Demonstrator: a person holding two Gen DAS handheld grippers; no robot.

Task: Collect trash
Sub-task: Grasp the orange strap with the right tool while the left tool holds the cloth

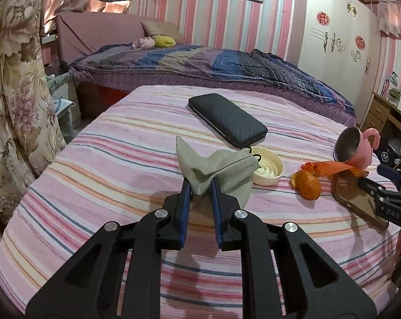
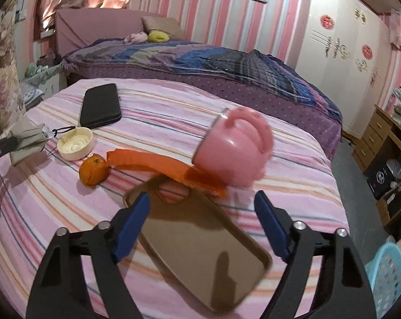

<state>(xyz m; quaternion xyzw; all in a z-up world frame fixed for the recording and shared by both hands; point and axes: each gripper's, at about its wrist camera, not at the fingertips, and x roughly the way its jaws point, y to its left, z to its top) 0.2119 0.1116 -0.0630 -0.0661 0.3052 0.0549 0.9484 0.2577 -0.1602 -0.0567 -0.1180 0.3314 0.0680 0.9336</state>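
My left gripper [image 1: 200,183] is shut on a grey-green cloth pouch [image 1: 216,170] and holds it above the striped bedspread [image 1: 107,159]; the pouch also shows at the left of the right wrist view [image 2: 28,139]. My right gripper [image 2: 201,202] is open, its jaws wide on either side of a clear brown phone case [image 2: 200,250]. An orange peel [image 2: 93,172], an orange paper strip [image 2: 152,163], a cream round lid [image 2: 75,143] and a tipped pink cup [image 2: 235,148] lie ahead of it.
A black wallet-like case [image 1: 227,119] lies farther back on the bedspread. A purple-quilted bed [image 1: 200,66] stands behind. A blue plastic basket [image 2: 386,273] sits on the floor at the lower right. A wooden desk [image 2: 386,133] and white wardrobe [image 2: 341,53] are on the right.
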